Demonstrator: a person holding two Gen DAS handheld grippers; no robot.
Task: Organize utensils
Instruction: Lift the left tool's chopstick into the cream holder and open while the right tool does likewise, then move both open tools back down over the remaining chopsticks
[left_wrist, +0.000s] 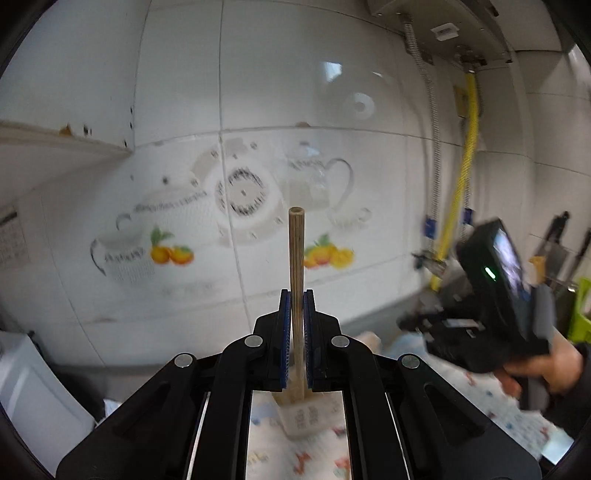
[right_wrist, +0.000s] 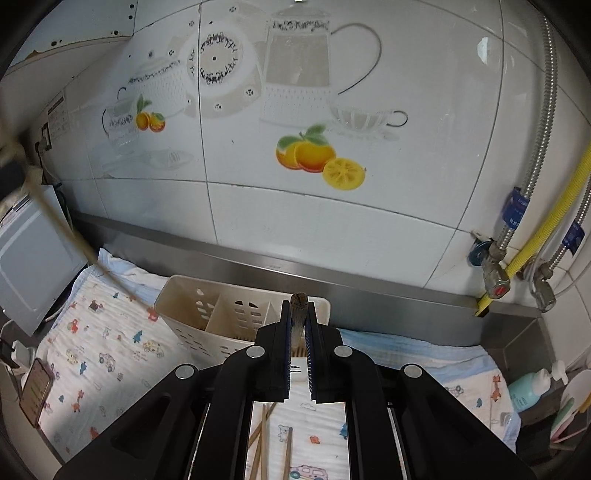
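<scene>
I have both claws loaded: my left claw (left_wrist: 296, 295) is clamped on a pale wooden spatula (left_wrist: 297, 266), my right claw (right_wrist: 297, 306) on a dark-tipped wooden stick (right_wrist: 297, 314). Next, lower that into the cream slotted plastic caddy (right_wrist: 207, 306) just ahead. Only the right view shows loose brown chopsticks (right_wrist: 262, 443) beneath.

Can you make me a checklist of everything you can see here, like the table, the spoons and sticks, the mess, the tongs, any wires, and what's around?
Surface: cartoon-print cloth covering the counter.
Job's things: cream utensil caddy; loose chopsticks on the cloth.
Clutter: phone at left; soap bottle at right.
Grippers: left tongs shut on wooden spatula; right tongs shut on dark-tipped stick.
Cables: yellow hose; braided metal hoses.
Surroundings: white tiled wall with teapot and orange decals.
</scene>
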